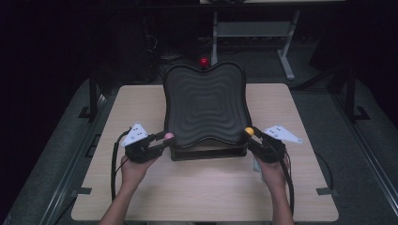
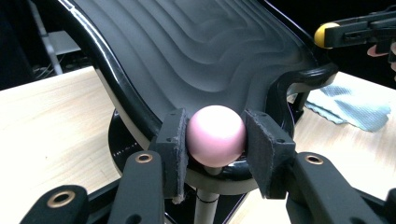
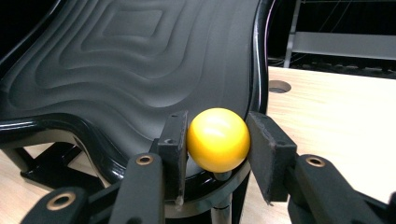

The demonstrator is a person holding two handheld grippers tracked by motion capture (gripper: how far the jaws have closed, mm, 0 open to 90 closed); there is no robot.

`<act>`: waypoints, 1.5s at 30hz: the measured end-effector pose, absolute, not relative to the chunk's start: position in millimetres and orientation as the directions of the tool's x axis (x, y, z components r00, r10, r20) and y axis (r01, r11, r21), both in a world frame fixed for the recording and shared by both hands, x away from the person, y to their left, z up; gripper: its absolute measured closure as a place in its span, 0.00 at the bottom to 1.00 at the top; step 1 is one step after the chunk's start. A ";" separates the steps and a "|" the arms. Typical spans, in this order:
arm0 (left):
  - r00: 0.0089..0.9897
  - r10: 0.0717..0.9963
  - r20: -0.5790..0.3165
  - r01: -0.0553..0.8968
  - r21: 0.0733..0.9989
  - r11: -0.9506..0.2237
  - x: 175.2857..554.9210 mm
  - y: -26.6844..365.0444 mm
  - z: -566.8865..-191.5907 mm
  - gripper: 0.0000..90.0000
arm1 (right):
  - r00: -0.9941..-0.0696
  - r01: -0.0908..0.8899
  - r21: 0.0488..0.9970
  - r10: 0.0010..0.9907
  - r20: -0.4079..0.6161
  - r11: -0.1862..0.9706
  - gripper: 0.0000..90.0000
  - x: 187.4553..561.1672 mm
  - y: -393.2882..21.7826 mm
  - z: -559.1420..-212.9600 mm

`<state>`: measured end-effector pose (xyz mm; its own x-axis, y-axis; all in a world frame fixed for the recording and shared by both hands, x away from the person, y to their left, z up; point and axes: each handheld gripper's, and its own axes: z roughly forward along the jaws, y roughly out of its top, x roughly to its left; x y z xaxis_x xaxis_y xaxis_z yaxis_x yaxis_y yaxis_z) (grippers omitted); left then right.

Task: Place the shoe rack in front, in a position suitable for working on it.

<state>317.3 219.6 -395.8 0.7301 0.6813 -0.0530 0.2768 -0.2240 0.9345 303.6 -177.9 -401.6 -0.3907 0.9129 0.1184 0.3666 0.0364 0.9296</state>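
A pale wooden table [image 1: 141,187] stood on grey floor [image 1: 56,154], with a round hole [image 3: 279,86] cut into its top near one edge. A crumpled light blue cloth [image 2: 348,105] lay on the table just beside the dark base at its middle. Behind the table's far edge a small red ball [image 1: 203,61] sat atop a post, and farther back stood a light grey metal frame [image 1: 286,51], with dark cables [image 1: 152,44] near it in the gloom.
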 end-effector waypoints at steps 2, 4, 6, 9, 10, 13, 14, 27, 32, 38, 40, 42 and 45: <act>0.726 0.686 -0.055 0.279 0.935 -0.220 318.1 219.8 -396.1 0.66 | -0.394 0.366 0.930 0.911 0.120 0.036 0.67 303.6 -177.8 -401.8; 0.718 0.693 -0.062 0.285 0.935 -0.212 319.2 220.2 -396.4 0.66 | -0.398 0.366 0.930 0.910 0.121 0.036 0.66 303.8 -177.7 -401.9; 0.712 0.699 -0.063 0.289 0.934 -0.211 320.4 220.8 -396.7 0.66 | -0.401 0.367 0.930 0.908 0.123 0.036 0.66 303.8 -177.4 -401.9; 0.702 0.709 -0.070 0.298 0.932 -0.204 321.2 221.1 -397.1 0.66 | -0.406 0.365 0.930 0.905 0.126 0.034 0.66 303.6 -177.1 -402.4; 0.701 0.710 -0.069 0.299 0.932 -0.204 321.1 221.1 -397.0 0.65 | -0.408 0.365 0.930 0.904 0.127 0.033 0.66 303.5 -177.2 -402.5; 0.697 0.713 -0.072 0.303 0.931 -0.202 321.1 221.7 -396.8 0.63 | -0.419 0.366 0.930 0.899 0.128 0.038 0.66 303.5 -178.6 -402.4; 0.697 0.714 -0.073 0.304 0.931 -0.202 321.1 222.1 -396.7 0.63 | -0.424 0.366 0.930 0.896 0.130 0.039 0.66 303.5 -179.2 -402.5; 0.686 0.723 -0.076 0.304 0.934 -0.190 318.1 226.4 -393.8 0.54 | -0.455 0.373 0.928 0.873 0.175 0.008 0.54 297.5 -194.9 -409.9; 0.685 0.725 -0.077 0.307 0.932 -0.191 316.6 227.7 -393.1 0.50 | -0.453 0.389 0.921 0.868 0.204 -0.014 0.52 290.3 -207.0 -416.3; 0.672 0.736 -0.083 0.319 0.929 -0.186 315.6 232.6 -397.0 0.45 | -0.426 0.411 0.911 0.878 0.217 -0.026 0.51 284.0 -221.3 -425.4; 0.670 0.737 -0.088 0.322 0.929 -0.181 313.7 234.8 -398.7 0.44 | -0.419 0.421 0.907 0.882 0.218 -0.025 0.50 282.9 -224.2 -428.0; 0.666 0.742 -0.078 0.316 0.930 -0.186 311.0 236.7 -399.2 0.44 | -0.414 0.428 0.903 0.884 0.218 -0.022 0.50 281.5 -227.0 -430.7; 0.661 0.746 -0.075 0.316 0.930 -0.186 307.4 240.2 -399.3 0.42 | -0.405 0.441 0.897 0.889 0.213 -0.014 0.49 279.6 -231.1 -433.9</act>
